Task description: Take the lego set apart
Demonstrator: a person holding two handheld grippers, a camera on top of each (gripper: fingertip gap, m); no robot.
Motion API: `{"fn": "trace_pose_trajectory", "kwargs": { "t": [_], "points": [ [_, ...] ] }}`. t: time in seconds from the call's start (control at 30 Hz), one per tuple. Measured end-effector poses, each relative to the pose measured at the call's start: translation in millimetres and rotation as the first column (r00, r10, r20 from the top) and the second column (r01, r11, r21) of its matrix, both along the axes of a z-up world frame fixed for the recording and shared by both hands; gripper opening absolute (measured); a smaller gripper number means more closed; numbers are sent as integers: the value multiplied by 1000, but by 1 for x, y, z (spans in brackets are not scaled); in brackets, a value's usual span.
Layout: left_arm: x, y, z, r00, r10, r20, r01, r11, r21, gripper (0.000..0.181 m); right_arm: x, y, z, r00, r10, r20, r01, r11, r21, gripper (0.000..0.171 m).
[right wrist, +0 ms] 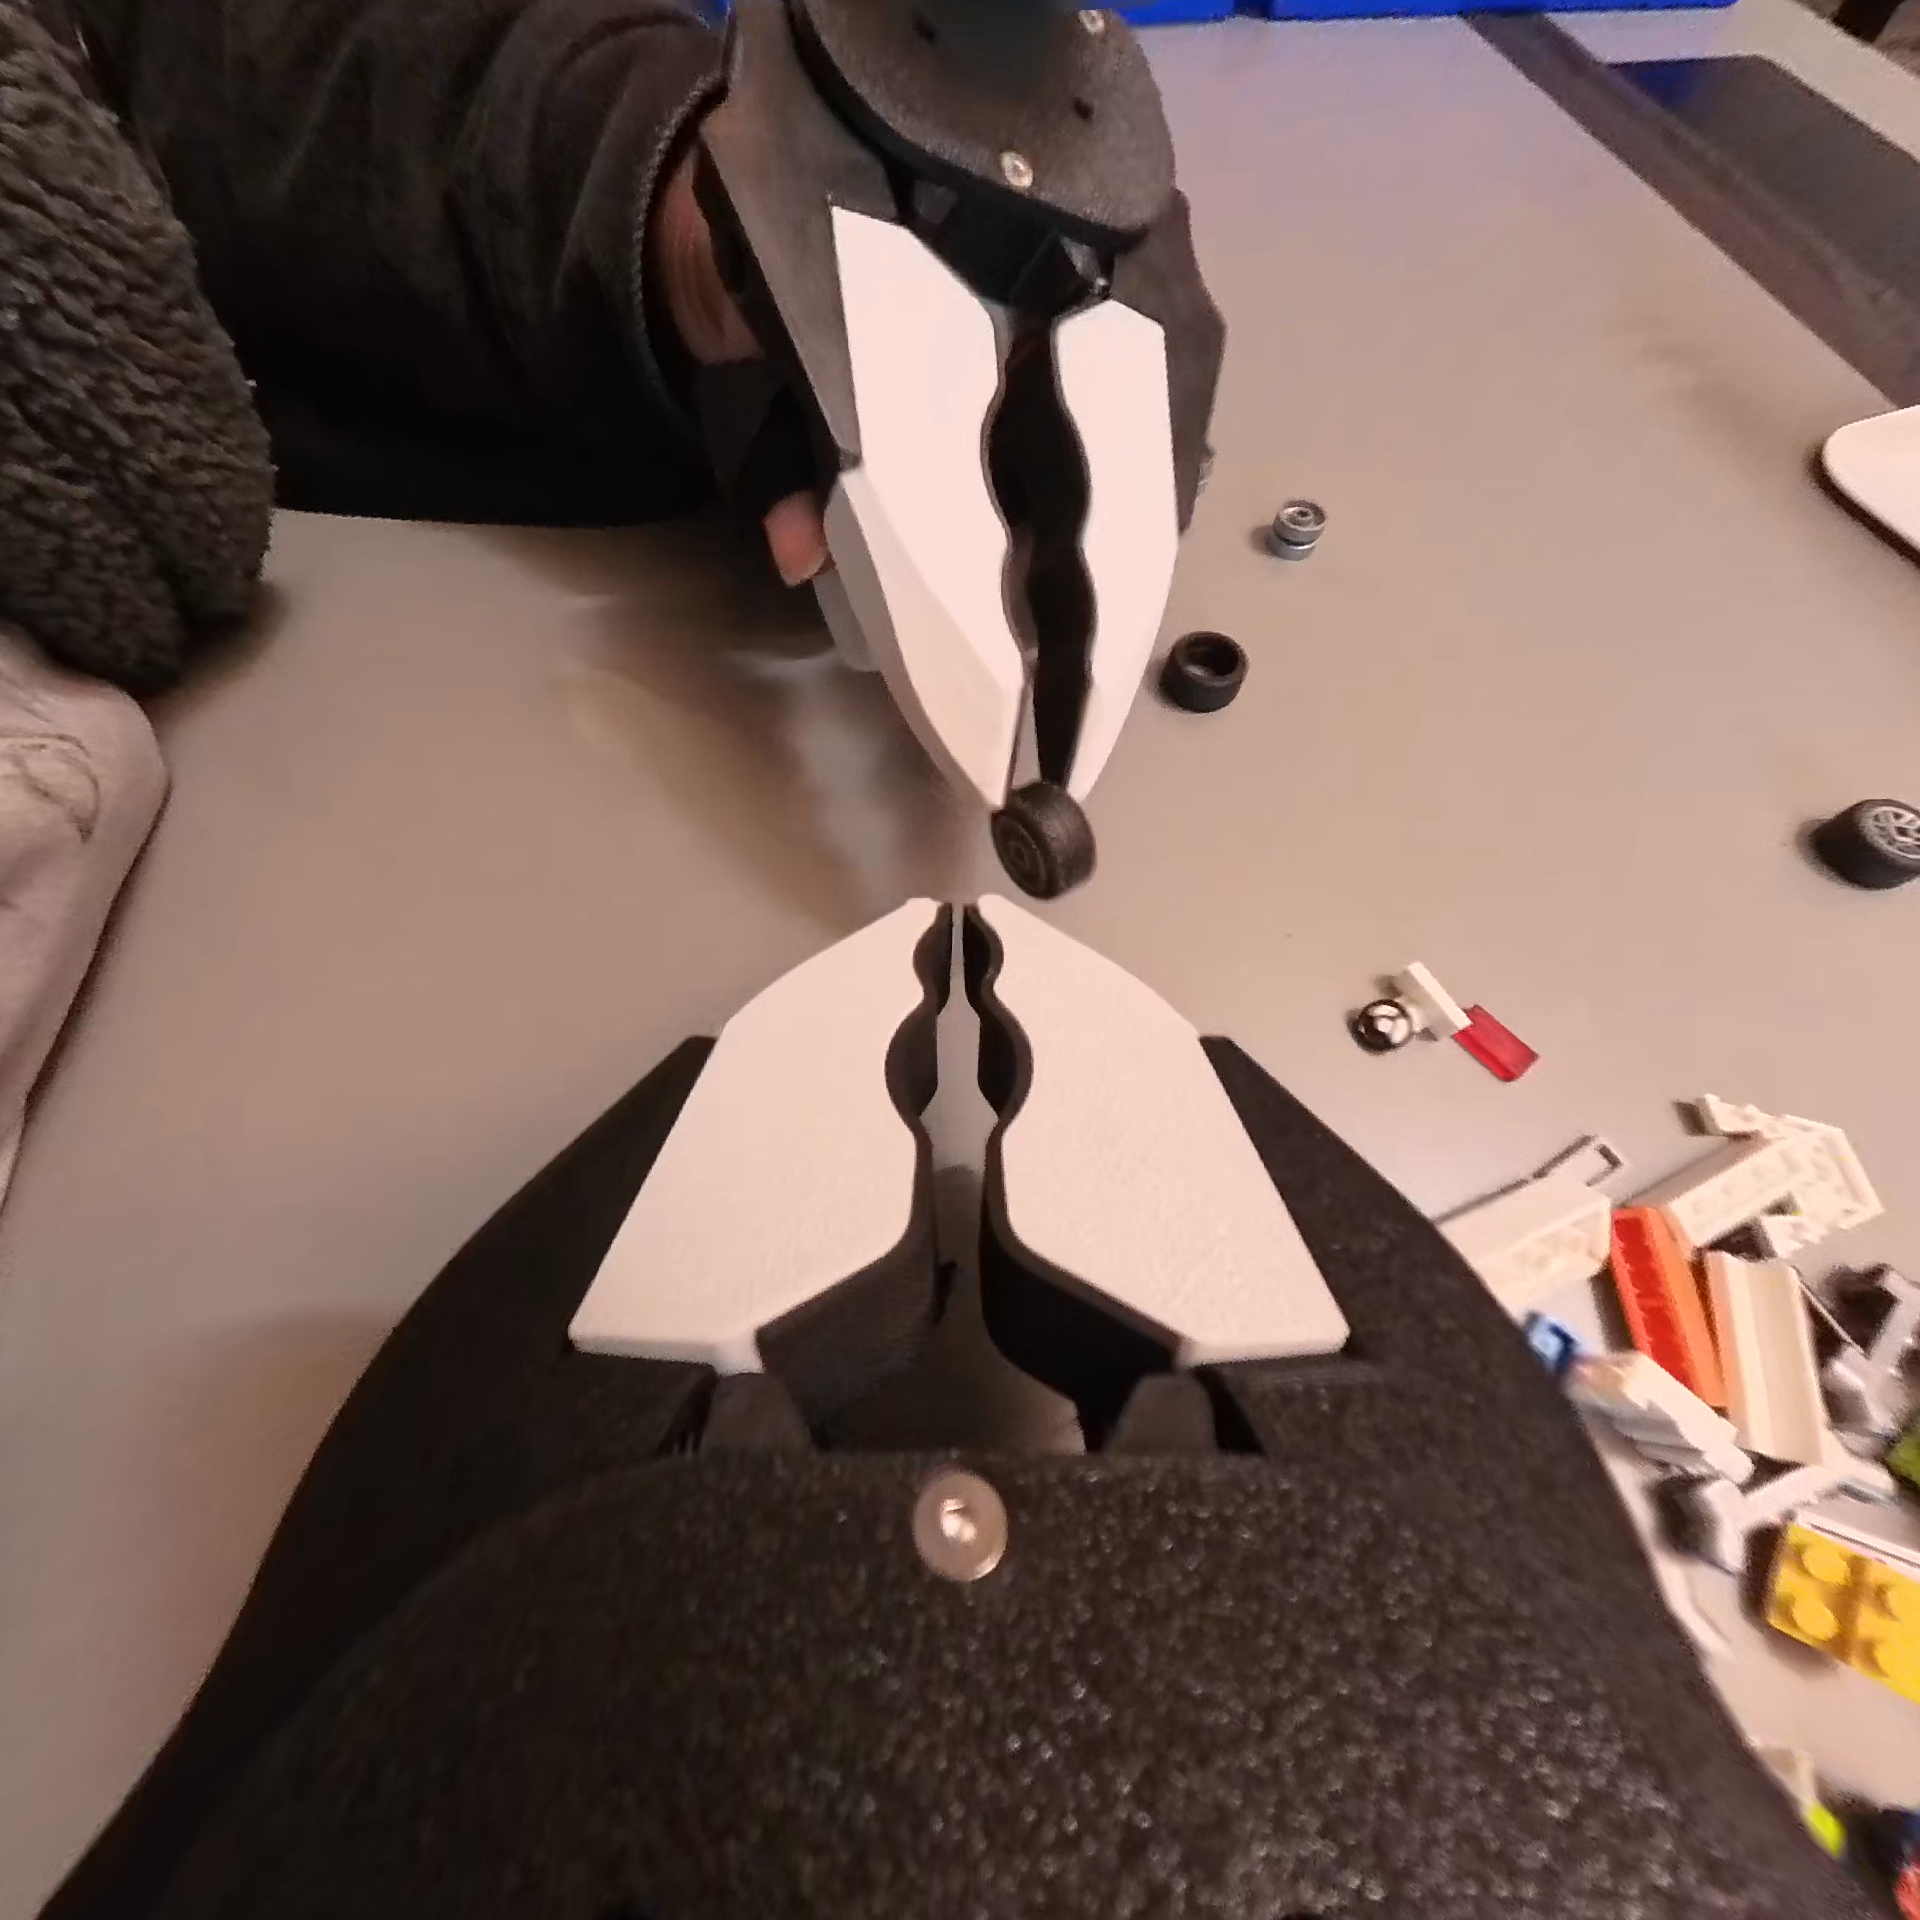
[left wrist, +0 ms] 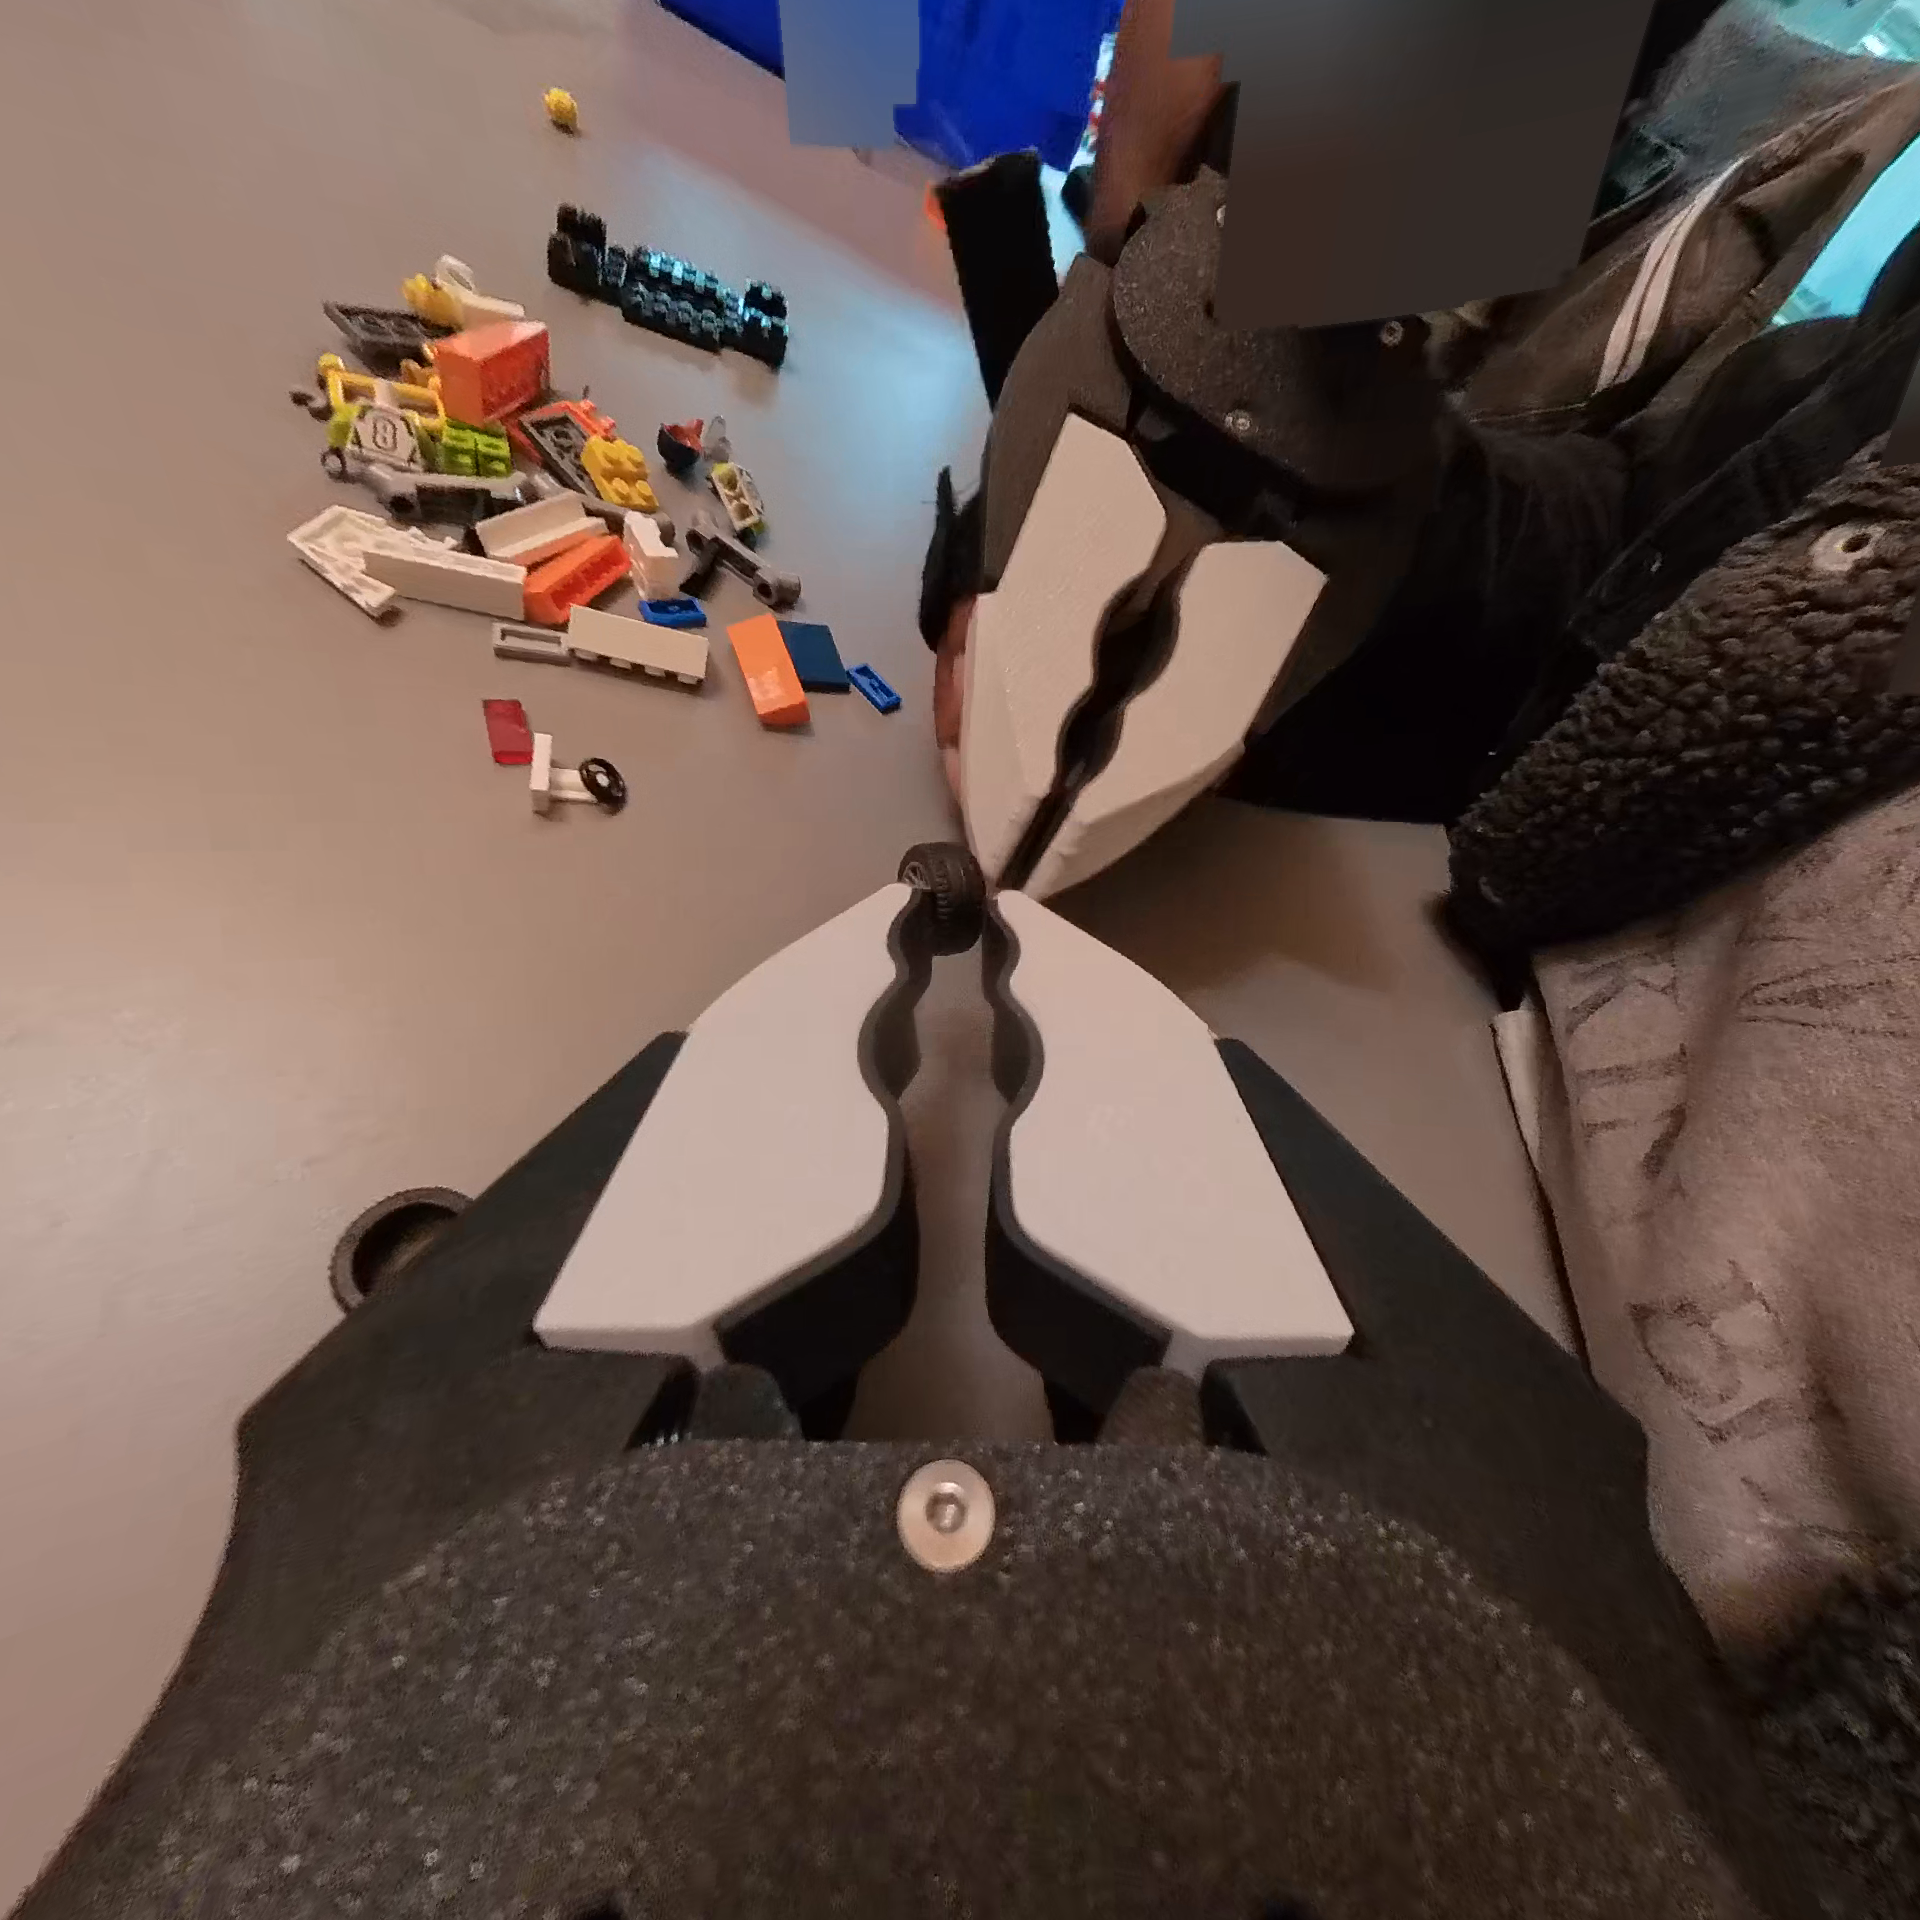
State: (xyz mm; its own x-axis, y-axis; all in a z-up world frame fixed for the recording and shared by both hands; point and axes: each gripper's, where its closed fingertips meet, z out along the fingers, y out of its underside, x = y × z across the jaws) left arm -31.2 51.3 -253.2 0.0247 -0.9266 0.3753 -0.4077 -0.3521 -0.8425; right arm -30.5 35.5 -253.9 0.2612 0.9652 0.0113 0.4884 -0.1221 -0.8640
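Wheel (left wrist: 938,906), small and black, clamped at the fingertips of the left claw (left wrist: 943,914), held above the grey desk (left wrist: 208,935). Right claw (right wrist: 958,914) nearly closed, only a thin slit between its tips, nothing visible in it, tips just beside the wheel. Loose lego pieces (left wrist: 540,499) heaped on the desk well apart; a bare tyre (right wrist: 1205,672) and another wheel (right wrist: 1875,857) lie separately.
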Motion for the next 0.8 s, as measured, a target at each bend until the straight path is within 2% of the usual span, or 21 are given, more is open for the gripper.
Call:
{"fn": "trace_pose_trajectory", "kwargs": {
  "t": [0.07, 0.13, 0.23, 0.3, 0.43, 0.7, 0.8],
  "points": [
    [-1, -2, 9, 998, -22, 54, 21, 1000, 12, 9, 6, 7, 8, 999, -36, -33, 36, 999, 11, 5],
    [0, -6, 18, 994, -45, 99, 44, 999, 12, 9, 10, 12, 20, 993, -61, -105, 61, 998, 1, 16],
    [1, -13, 25, 986, -75, 150, 74, 997, 12, 9, 6, 9, 32, 981, -42, -191, 40, 999, -14, 26],
    [2, -17, 29, 981, -89, 174, 88, 996, 11, 9, 4, 6, 32, 983, -23, -184, 25, 1000, 7, 26],
    [4, -19, 33, 975, -90, 203, 89, 996, 12, 9, 1, 2, 35, 982, 2, -191, 7, 999, 46, 16],
    [7, -19, 35, 972, -68, 226, 76, 997, -25, 9, -2, 0, 38, 975, 8, -224, -4, 1000, 17, 13],
    [7, -16, 30, 980, -56, 193, 55, 998, 7, 9, 0, 2, 35, 978, -12, -209, 7, 1000, -25, 13]
  ]
}}
